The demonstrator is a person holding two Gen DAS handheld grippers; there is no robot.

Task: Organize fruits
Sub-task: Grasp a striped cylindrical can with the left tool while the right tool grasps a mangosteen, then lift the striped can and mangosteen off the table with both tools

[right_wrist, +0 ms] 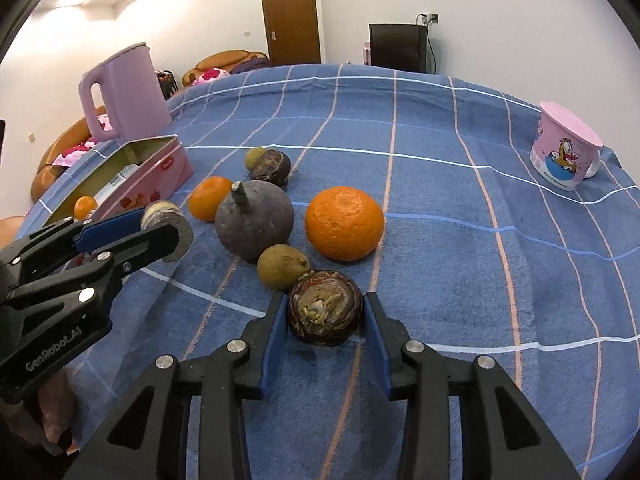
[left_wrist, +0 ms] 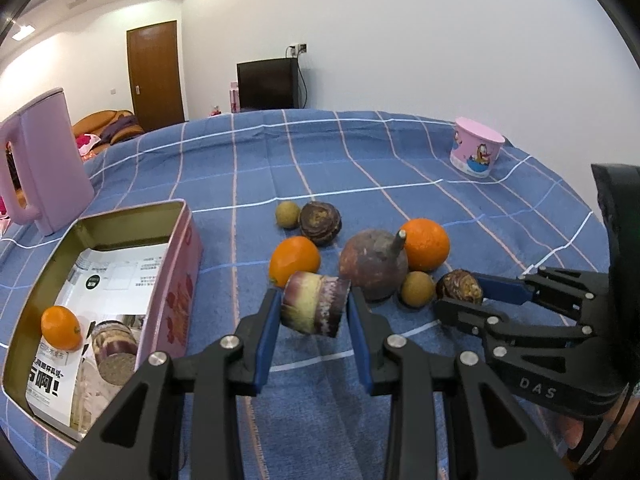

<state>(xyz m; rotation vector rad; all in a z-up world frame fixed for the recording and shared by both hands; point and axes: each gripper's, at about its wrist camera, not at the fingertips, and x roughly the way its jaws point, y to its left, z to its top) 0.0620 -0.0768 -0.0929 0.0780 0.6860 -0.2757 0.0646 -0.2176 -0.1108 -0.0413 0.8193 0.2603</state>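
Note:
My left gripper (left_wrist: 314,310) is shut on a purple-and-cream sugarcane piece (left_wrist: 314,308) and holds it above the cloth, right of the pink tin (left_wrist: 182,280). The tin holds a small orange (left_wrist: 61,328) and another cane piece (left_wrist: 114,350). My right gripper (right_wrist: 326,312) is shut on a dark water chestnut (right_wrist: 325,307) resting on the cloth. Beyond it lie a longan (right_wrist: 280,266), a big orange (right_wrist: 344,222), a dark round fruit with a stem (right_wrist: 254,220), a small orange (right_wrist: 210,198), another chestnut (right_wrist: 272,166) and a second longan (right_wrist: 254,156).
A pink kettle (right_wrist: 124,92) stands behind the tin at the left. A pink cartoon cup (right_wrist: 564,150) sits upside down at the far right. A blue checked cloth (right_wrist: 460,240) covers the table.

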